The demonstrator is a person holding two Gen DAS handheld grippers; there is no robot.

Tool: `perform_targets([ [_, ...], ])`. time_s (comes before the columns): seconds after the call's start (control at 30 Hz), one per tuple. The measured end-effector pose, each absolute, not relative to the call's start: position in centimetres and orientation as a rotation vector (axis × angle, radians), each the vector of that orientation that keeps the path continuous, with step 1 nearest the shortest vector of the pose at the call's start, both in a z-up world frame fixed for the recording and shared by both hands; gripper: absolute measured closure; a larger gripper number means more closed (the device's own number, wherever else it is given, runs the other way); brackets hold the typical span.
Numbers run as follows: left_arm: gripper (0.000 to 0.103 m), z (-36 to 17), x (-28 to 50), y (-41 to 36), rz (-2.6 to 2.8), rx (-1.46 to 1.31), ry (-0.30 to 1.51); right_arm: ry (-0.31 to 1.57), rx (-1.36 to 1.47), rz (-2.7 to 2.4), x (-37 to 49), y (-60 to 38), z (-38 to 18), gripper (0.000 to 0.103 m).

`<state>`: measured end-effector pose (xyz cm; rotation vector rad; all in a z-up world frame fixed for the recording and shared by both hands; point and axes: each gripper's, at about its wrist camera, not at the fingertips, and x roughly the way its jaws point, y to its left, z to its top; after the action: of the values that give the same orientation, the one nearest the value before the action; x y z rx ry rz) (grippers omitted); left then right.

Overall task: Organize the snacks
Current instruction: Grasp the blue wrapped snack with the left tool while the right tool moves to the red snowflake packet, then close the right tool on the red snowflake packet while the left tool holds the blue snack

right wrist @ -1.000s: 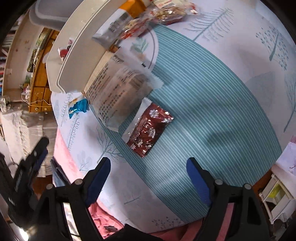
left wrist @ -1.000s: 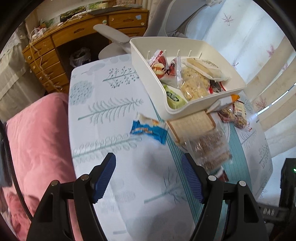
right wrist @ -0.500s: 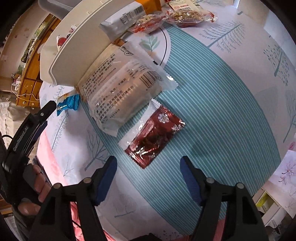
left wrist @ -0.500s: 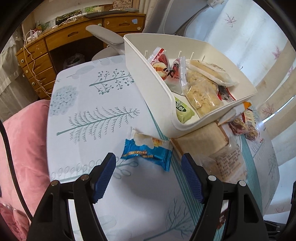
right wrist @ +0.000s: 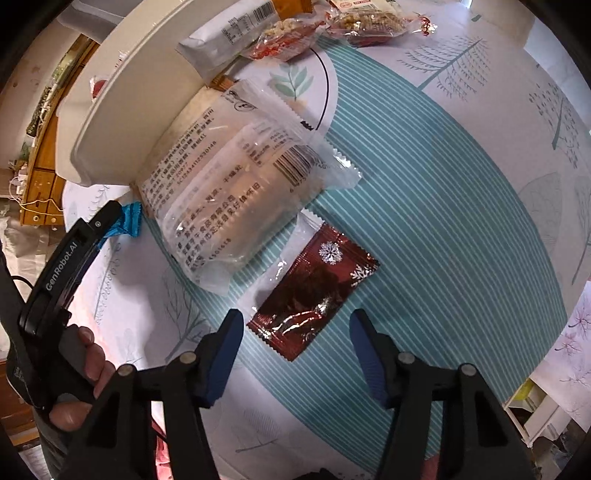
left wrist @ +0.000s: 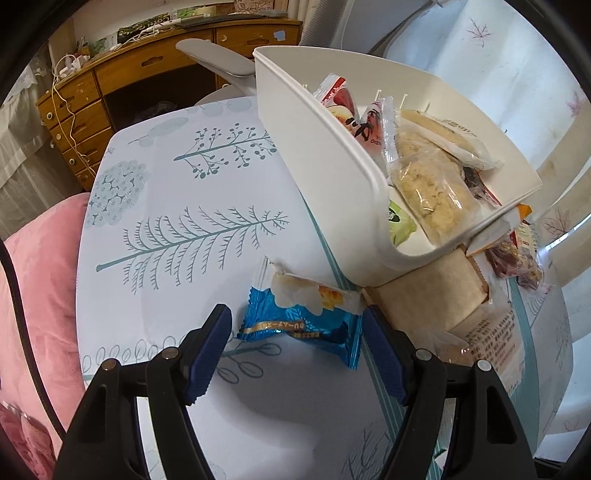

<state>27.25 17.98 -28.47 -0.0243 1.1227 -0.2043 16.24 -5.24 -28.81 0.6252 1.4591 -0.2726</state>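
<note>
A blue snack packet (left wrist: pixel 303 317) lies on the tablecloth between the fingertips of my left gripper (left wrist: pixel 295 350), whose pads stand apart from it on both sides. Beside it sits a white tray (left wrist: pixel 332 173) with several snack packets inside. In the right wrist view a dark red snowflake packet (right wrist: pixel 314 295) lies on the teal stripes, its near end between the fingertips of my right gripper (right wrist: pixel 295 343). The right jaws are closing and the pads are clear of the packet. A large clear cracker packet (right wrist: pixel 236 195) lies half under the tray (right wrist: pixel 122 110).
More loose packets (right wrist: pixel 354 18) lie at the tray's far side. A pink cushion (left wrist: pixel 33 295) borders the table on the left, with a wooden drawer desk (left wrist: pixel 92 99) and a grey chair (left wrist: pixel 218 62) behind. A hand (right wrist: pixel 85 369) holds the left gripper's handle.
My left gripper came down over the blue packet, which now sits between its fingertips. My right gripper moved over the red packet and its jaws narrowed.
</note>
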Motion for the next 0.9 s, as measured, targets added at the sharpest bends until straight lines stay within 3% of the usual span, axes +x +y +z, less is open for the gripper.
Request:
perform_targets([
  [0.37,0.043,-29.5,28.0,17.8,-0.191,-0.058,1.141,1.483,0.587,-0.296,17.5,-3.6,-29.9,0.053],
  [0.57,0.054,-29.5,28.1,17.8,-0.197,-0.067,1.119,1.53,0.462,-0.314,18.2,-2.1,-30.1,0.065],
  [0.67,0.057,-29.4,28.0,18.2,-0.205,-0.08,1.114,1.535,0.438,-0.325,18.3,-1.7,-30.2,0.074],
  [0.73,0.059,-29.4,28.0,18.4,-0.208,-0.085,1.117,1.539,0.416,-0.345,18.2,-1.8,-30.5,0.091],
  [0.9,0.061,-29.3,27.4,18.5,-0.209,-0.08,1.127,1.52,0.433,-0.338,17.3,-2.4,-30.9,0.103],
])
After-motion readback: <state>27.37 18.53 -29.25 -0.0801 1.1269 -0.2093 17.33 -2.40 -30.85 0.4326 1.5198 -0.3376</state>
